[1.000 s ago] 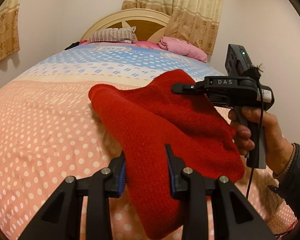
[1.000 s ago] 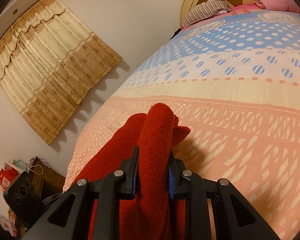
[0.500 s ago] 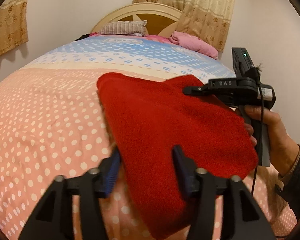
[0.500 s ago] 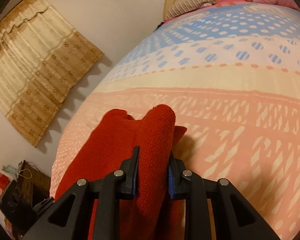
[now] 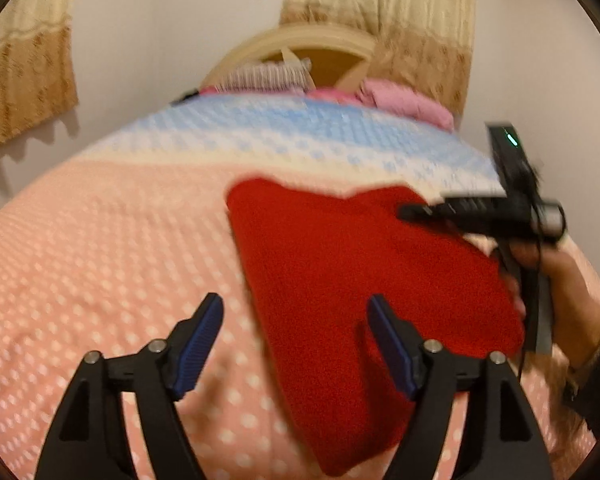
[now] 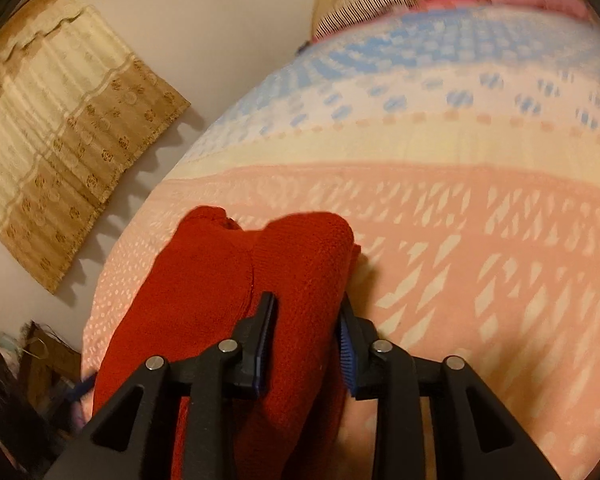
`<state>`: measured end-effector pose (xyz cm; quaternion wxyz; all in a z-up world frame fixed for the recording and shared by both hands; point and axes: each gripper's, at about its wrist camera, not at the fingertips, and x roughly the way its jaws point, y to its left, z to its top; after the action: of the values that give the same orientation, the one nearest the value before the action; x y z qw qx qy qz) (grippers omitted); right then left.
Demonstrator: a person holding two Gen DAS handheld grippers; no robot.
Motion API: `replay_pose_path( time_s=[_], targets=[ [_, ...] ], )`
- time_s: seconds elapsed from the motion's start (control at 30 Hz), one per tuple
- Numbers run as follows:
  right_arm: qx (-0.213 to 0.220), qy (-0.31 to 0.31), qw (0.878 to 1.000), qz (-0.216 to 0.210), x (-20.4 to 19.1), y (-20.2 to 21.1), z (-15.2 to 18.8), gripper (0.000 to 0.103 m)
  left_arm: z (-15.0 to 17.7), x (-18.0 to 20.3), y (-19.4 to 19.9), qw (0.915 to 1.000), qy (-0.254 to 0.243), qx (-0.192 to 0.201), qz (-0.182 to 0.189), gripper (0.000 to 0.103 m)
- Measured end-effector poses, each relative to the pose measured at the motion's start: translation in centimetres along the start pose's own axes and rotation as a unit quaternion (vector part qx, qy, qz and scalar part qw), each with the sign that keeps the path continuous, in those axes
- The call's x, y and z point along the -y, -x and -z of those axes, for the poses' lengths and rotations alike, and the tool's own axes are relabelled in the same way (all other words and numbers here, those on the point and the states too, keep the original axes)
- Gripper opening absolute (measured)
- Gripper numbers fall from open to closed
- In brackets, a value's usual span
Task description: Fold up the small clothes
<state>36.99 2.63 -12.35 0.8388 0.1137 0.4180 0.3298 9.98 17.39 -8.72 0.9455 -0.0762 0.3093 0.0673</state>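
Note:
A red knitted garment [image 5: 360, 280] lies folded on the pink dotted bedspread [image 5: 100, 260]. My left gripper [image 5: 296, 320] hovers over its near edge with the jaws spreading wide. The left pad is off the cloth, the right finger stands above it, and neither pad presses. In the right wrist view a raised fold of the red garment [image 6: 304, 264] fills the gap of my right gripper [image 6: 306, 304]. Its jaws are starting to open while both pads still touch the fold. The left wrist view shows the right gripper [image 5: 416, 212] from the side at the garment's far right corner, held by a hand [image 5: 560, 280].
The bedspread turns cream and blue toward the headboard [image 5: 320, 48]. A striped pillow [image 5: 264, 76] and a pink pillow [image 5: 404, 100] lie there. Curtains [image 6: 60, 120] hang on the wall left of the bed. Dark clutter [image 6: 28, 380] stands on the floor beside it.
My left jaws spread wide and let go of the garment's near edge. The garment sank flatter onto the bed. My right jaws widened slightly around the fold.

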Motion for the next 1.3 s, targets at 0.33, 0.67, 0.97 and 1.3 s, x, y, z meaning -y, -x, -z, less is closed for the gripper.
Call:
replay_pose_path(
  time_s=[0.33, 0.67, 0.97, 1.3],
  targets=[
    [0.024, 0.068, 0.991, -0.114, -6.0, 6.4, 3.3, 0.049, 0.6, -1.8, -4.5, 0.9980, 0.002, -0.051, -0.037, 0.090],
    [-0.012, -0.011, 0.994, -0.104, -2.6, 4.7, 7.7, 0.049, 2.5, -1.5, -2.4, 0.9980, 0.025, -0.045, -0.036, 0.095],
    [0.143, 0.080, 0.984, 0.074, -10.9, 14.4, 9.6, 0.064, 0.3, 0.2, 5.2, 0.9977, 0.021, 0.046, -0.045, 0.103],
    [0.182, 0.091, 0.973, 0.106, -13.2, 17.4, 10.5, 0.064, -0.7, 0.4, 6.7, 0.9969, 0.018, 0.072, -0.027, 0.103]
  ],
)
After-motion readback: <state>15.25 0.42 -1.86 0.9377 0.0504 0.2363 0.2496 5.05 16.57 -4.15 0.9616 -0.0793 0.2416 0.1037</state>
